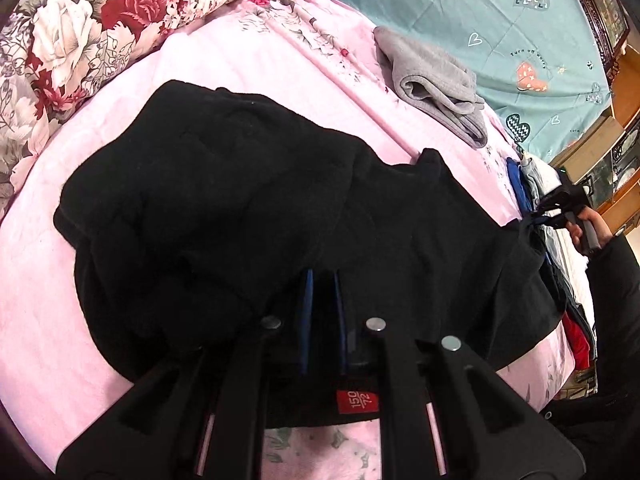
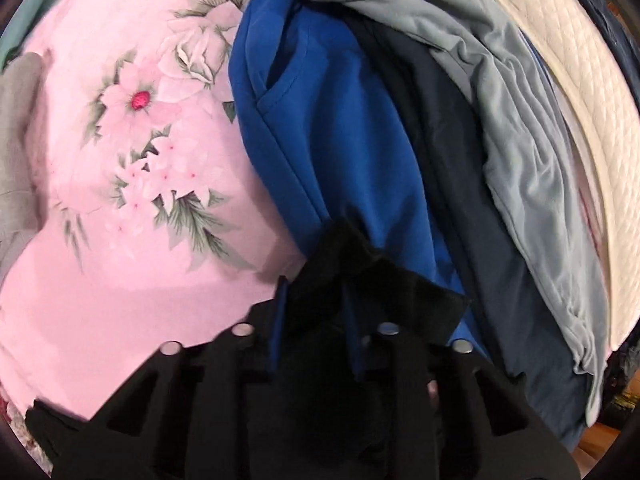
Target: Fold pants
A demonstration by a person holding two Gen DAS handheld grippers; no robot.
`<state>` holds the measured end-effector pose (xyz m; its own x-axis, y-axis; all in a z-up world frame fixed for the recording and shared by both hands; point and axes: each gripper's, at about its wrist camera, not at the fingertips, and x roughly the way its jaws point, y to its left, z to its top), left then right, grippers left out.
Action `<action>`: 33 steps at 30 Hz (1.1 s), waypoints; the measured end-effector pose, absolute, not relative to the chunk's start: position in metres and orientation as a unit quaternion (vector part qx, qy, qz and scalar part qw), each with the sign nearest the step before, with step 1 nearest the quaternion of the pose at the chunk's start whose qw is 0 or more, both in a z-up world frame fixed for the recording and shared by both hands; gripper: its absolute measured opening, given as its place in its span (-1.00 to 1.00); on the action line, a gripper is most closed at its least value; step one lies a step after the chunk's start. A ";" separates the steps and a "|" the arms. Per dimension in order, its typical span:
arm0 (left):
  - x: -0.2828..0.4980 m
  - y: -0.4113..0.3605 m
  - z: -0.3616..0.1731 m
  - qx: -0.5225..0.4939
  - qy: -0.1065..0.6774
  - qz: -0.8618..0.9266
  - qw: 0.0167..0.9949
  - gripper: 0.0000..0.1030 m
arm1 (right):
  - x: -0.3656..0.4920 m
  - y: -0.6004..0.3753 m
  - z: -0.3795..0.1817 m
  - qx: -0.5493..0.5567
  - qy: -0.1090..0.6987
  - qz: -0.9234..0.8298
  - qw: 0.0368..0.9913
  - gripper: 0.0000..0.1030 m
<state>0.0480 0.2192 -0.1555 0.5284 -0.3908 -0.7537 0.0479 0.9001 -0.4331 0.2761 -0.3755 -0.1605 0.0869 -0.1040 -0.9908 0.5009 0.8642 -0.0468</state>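
Black pants [image 1: 224,216] lie bunched on the pink bed sheet [image 1: 248,64], a red size tag [image 1: 357,401] showing at the waistband. My left gripper [image 1: 322,280] is shut on the waistband edge nearest me, its blue pads pinching black cloth. My right gripper [image 1: 538,216] is far right in the left wrist view, pinching the other end of the pants. In the right wrist view that gripper [image 2: 316,280] is shut on a fold of the black pants [image 2: 360,276] above the sheet [image 2: 120,280].
Folded grey pants [image 1: 436,84] lie further back on the sheet. A stack of clothes at the right edge holds blue [image 2: 320,128], navy [image 2: 452,160] and light grey [image 2: 520,152] garments. A floral quilt [image 1: 80,36] lies at the left, a teal blanket [image 1: 480,20] behind.
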 end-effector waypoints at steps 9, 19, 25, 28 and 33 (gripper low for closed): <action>0.050 0.206 -0.150 -0.143 0.485 -0.092 0.858 -0.78 | 0.145 -0.402 -0.072 0.179 0.534 -0.147 0.813 -0.67; 0.051 0.209 -0.148 -0.151 0.504 -0.085 0.846 -0.78 | -0.007 -0.451 -0.134 0.271 0.505 -0.142 0.807 -0.71; 0.048 0.204 -0.148 -0.141 0.497 -0.068 0.853 -0.78 | -0.024 -0.468 -0.149 0.308 0.484 -0.116 0.811 -0.30; 0.046 0.201 -0.148 -0.137 0.491 -0.058 0.858 -0.78 | -0.022 -0.472 -0.141 0.305 0.479 -0.106 0.816 -0.30; 0.045 0.197 -0.146 -0.126 0.492 -0.046 0.860 -0.78 | -0.007 -0.471 -0.140 0.307 0.508 -0.081 0.801 -0.30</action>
<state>0.0451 0.1967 -0.1462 0.5112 -0.2028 -0.8352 -0.0458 0.9640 -0.2621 -0.0071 -0.4712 -0.1405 0.4711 0.1821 -0.8631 0.4412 0.7986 0.4094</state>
